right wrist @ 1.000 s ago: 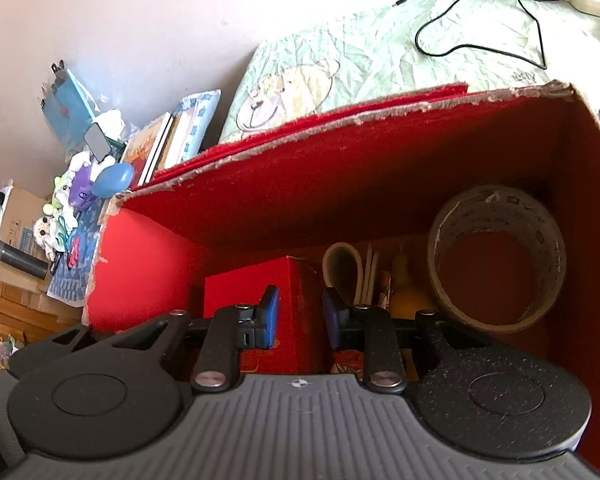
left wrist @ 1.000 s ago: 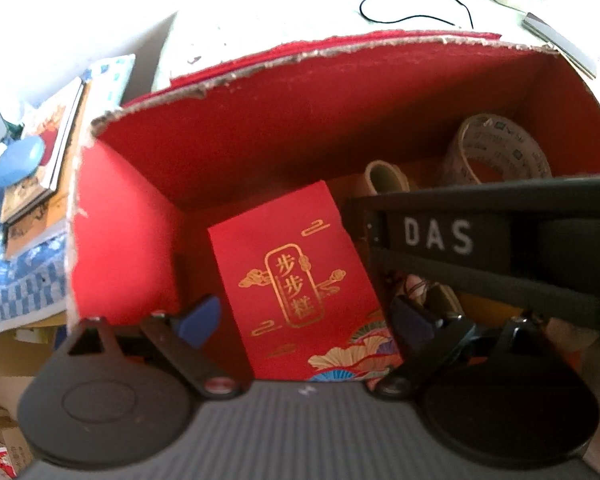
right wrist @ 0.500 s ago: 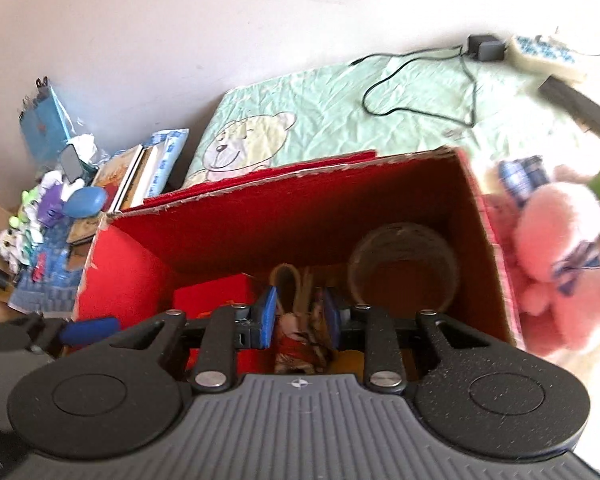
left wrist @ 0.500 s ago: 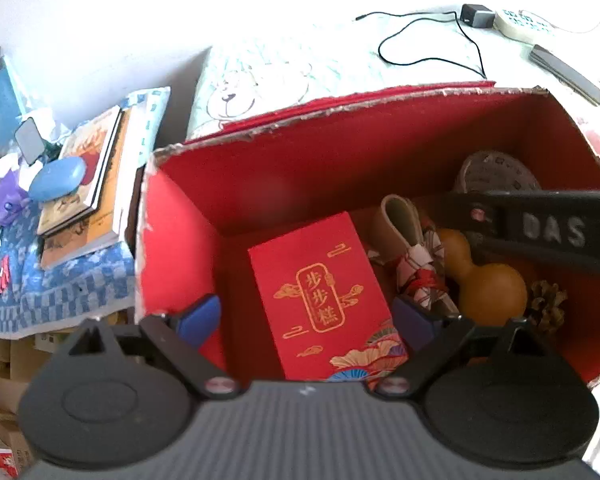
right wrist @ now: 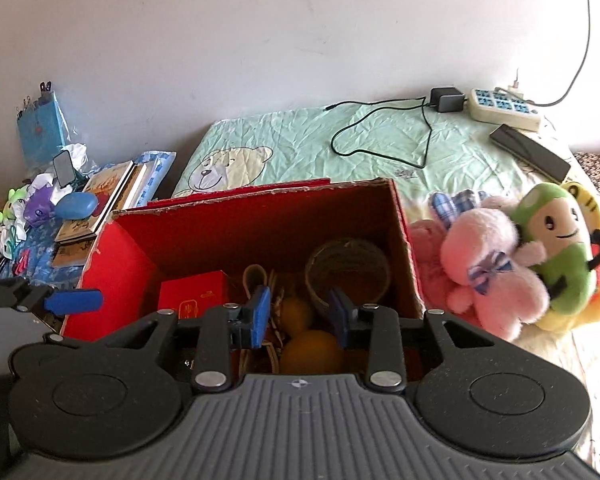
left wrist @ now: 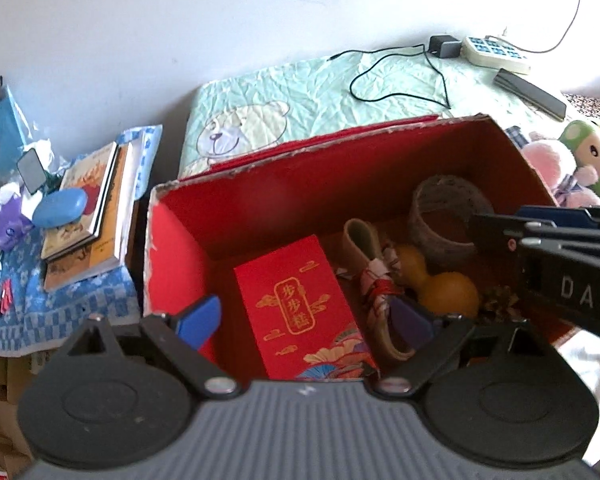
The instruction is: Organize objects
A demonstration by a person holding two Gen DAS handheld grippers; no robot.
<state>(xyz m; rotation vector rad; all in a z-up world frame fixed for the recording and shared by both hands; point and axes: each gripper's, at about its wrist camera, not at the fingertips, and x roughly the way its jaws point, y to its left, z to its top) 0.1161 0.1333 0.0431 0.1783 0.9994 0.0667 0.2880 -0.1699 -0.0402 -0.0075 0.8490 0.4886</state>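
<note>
Since a second earlier I had pulled both grippers up and back out of the red cardboard box (left wrist: 180,248), so its whole rim showed and the bed beyond came into view; the right tongs had also spread from a narrow gap to a wider one.

My left gripper (left wrist: 306,318) hung over the near left of the box, fingers spread wide and holding nothing. My right gripper (right wrist: 300,316) hovered above the near edge, released and empty too.

Inside, the red envelope box (left wrist: 304,304) with gold characters stood at the near left. Just right of it lay a cloth bundle with a beige loop (left wrist: 374,276), then an orange gourd (left wrist: 446,290) touching it, and a pinecone (left wrist: 498,300) at the right. The roll of tape (left wrist: 446,216) stood against the far right wall.

Right of the box, a pink plush (right wrist: 488,264) and a green plush doll (right wrist: 556,248) leaned together on the bed. Farther off, a black charger cable (right wrist: 384,132) and a power strip (right wrist: 504,108) lay on the green bear sheet (right wrist: 284,144).
</note>
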